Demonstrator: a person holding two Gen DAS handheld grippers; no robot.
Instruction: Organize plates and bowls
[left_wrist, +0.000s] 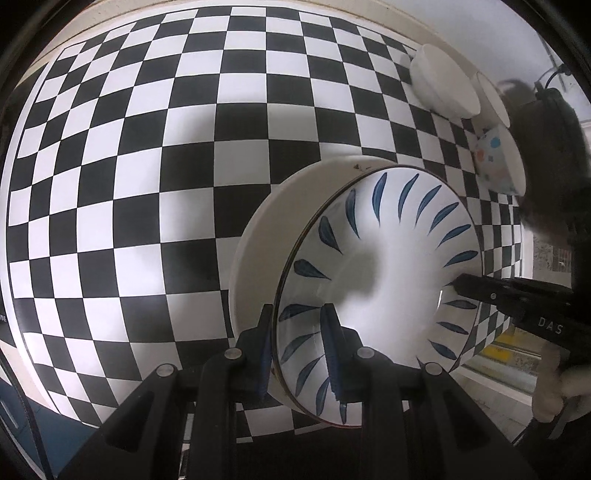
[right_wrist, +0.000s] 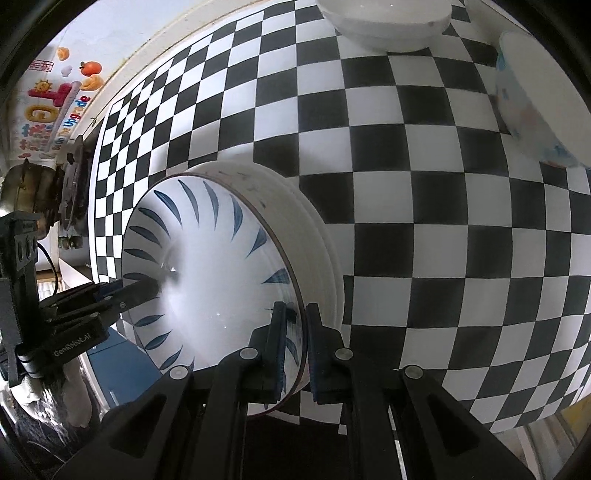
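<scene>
Both grippers' fingers (left_wrist: 330, 354) pinch bowl (left_wrist: 388, 258) rim (opposite sides).

Leaf bowl (left_wrist: 376, 258) above checkered table (left_wrist: 147, 184); two bowls (left_wrist: 443, 83) behind.

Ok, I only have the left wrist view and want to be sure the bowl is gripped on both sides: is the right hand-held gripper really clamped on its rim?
Observer: Yes. The right wrist view shows the right hand-held gripper shut on the blue-leaf bowl, with one finger inside the rim and one outside.
Operator: What does the outer wall look like near that grip?
Observer: It has stepped ridges. I cannot tell whether that is a second bowl nested underneath.
Operator: And past the table on that side?
Observer: Beyond the checkered table edge, colourful fruit stickers are on the wall.
</scene>
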